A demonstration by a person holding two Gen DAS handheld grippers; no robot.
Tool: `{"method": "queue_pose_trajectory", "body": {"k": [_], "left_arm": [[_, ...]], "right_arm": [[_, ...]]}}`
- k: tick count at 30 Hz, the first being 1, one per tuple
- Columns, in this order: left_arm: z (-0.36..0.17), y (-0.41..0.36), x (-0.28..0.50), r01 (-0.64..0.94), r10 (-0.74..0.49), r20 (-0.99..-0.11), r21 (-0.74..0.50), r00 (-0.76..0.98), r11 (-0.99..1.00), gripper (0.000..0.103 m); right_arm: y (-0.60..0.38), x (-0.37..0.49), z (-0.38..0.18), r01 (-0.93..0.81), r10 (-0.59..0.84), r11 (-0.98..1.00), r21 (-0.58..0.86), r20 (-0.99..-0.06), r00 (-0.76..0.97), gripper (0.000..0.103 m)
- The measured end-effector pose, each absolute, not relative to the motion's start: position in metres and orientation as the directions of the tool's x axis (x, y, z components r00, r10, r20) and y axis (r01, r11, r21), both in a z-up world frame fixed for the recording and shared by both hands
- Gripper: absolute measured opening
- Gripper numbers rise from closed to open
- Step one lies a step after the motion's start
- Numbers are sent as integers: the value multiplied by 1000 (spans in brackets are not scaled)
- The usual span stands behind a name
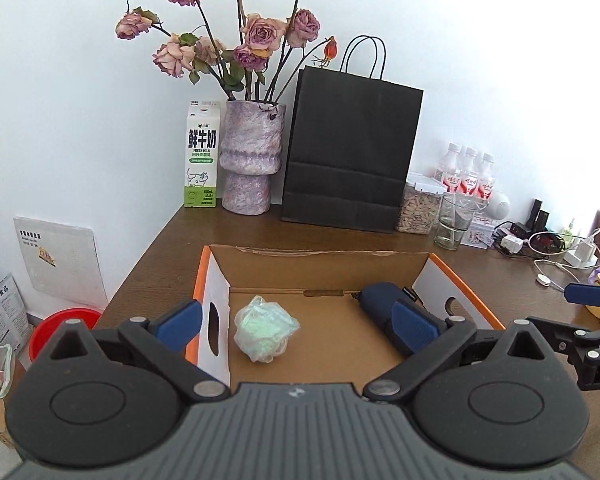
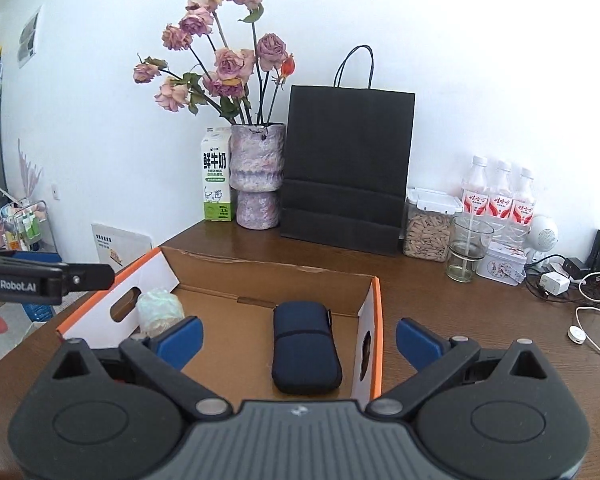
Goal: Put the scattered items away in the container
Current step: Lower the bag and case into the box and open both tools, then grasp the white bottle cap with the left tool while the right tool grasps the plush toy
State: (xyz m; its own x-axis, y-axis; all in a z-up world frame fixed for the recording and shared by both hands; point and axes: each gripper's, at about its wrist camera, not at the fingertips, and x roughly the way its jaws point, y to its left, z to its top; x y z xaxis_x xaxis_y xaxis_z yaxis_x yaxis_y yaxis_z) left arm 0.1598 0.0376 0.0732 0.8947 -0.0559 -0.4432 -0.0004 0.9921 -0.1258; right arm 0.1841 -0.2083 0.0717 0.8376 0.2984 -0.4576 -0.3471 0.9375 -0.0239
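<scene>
Both your hand-held grippers hang spread and empty over the cardboard box (image 2: 370,320) on the desk (image 2: 460,320).

Your right hand-held gripper (image 2: 298,340) frames the navy pouch (image 2: 305,350) at lower centre, long axis running away from you. Your left hand-held gripper (image 1: 298,326) frames the crumpled pale wad (image 1: 265,334), centre frame; its blue finger (image 1: 414,326) hides part of the pouch. What the wad is made of is unclear.
</scene>
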Motion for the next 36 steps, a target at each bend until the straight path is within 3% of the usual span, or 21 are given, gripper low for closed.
{"method": "queue_pose_trajectory", "body": {"k": [7, 17, 28, 36], "left_arm": [[50, 49, 103, -4, -67, -424, -165, 903, 986, 103], [12, 50, 51, -31, -45, -438, -166, 898, 986, 103], [-14, 23, 44, 47, -117, -500, -151, 858, 987, 103], [-24, 31, 49, -15, -66, -539, -145, 840, 989, 103]], "right_arm": [[-230, 119, 46, -334, 304, 942, -4, -405, 862, 103], [-251, 55, -8, -282, 269, 959, 39, -452, 851, 103], [-245, 43, -28, -297, 271, 955, 30, -499, 823, 103], [-244, 54, -37, -275, 241, 961, 15, -529, 813, 103]]}}
